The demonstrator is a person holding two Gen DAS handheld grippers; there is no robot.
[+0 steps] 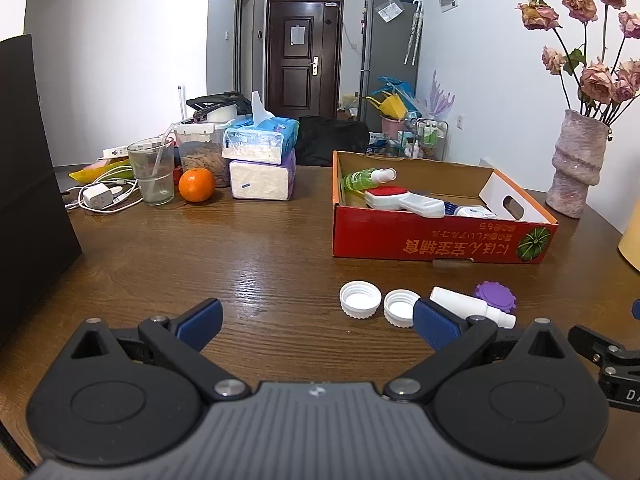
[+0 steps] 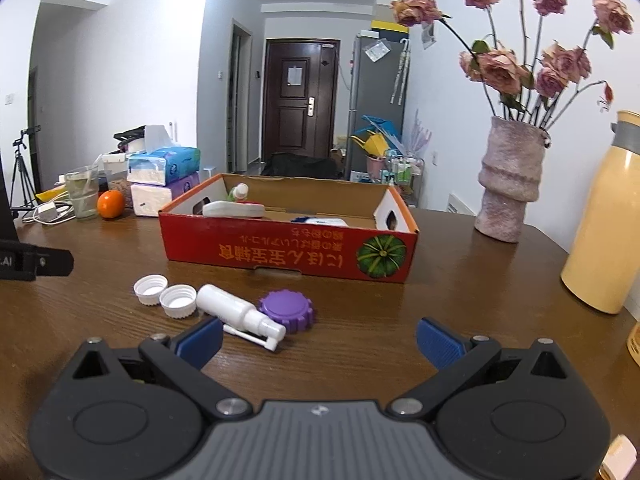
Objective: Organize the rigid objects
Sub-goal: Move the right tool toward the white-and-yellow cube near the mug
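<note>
Two white caps (image 1: 360, 299) (image 1: 401, 307), a white spray bottle (image 1: 472, 306) and a purple cap (image 1: 495, 295) lie in a row on the wooden table in front of a red cardboard box (image 1: 440, 238). The box holds a green bottle (image 1: 366, 178), a white brush with a red pad (image 1: 404, 200) and other items. My left gripper (image 1: 318, 326) is open and empty, low over the table just left of the row. My right gripper (image 2: 320, 340) is open and empty, near the spray bottle (image 2: 236, 312) and purple cap (image 2: 286, 310). The white caps (image 2: 150, 289) (image 2: 179, 300) and the box (image 2: 288, 254) also show in the right wrist view.
At the back left stand a glass (image 1: 154, 170), an orange (image 1: 196, 185), stacked tissue packs (image 1: 262, 160) and a charger with cables (image 1: 98, 196). A vase of dried roses (image 2: 508, 184) and a yellow thermos (image 2: 604, 216) stand on the right. A dark object (image 1: 28, 184) stands at the left edge.
</note>
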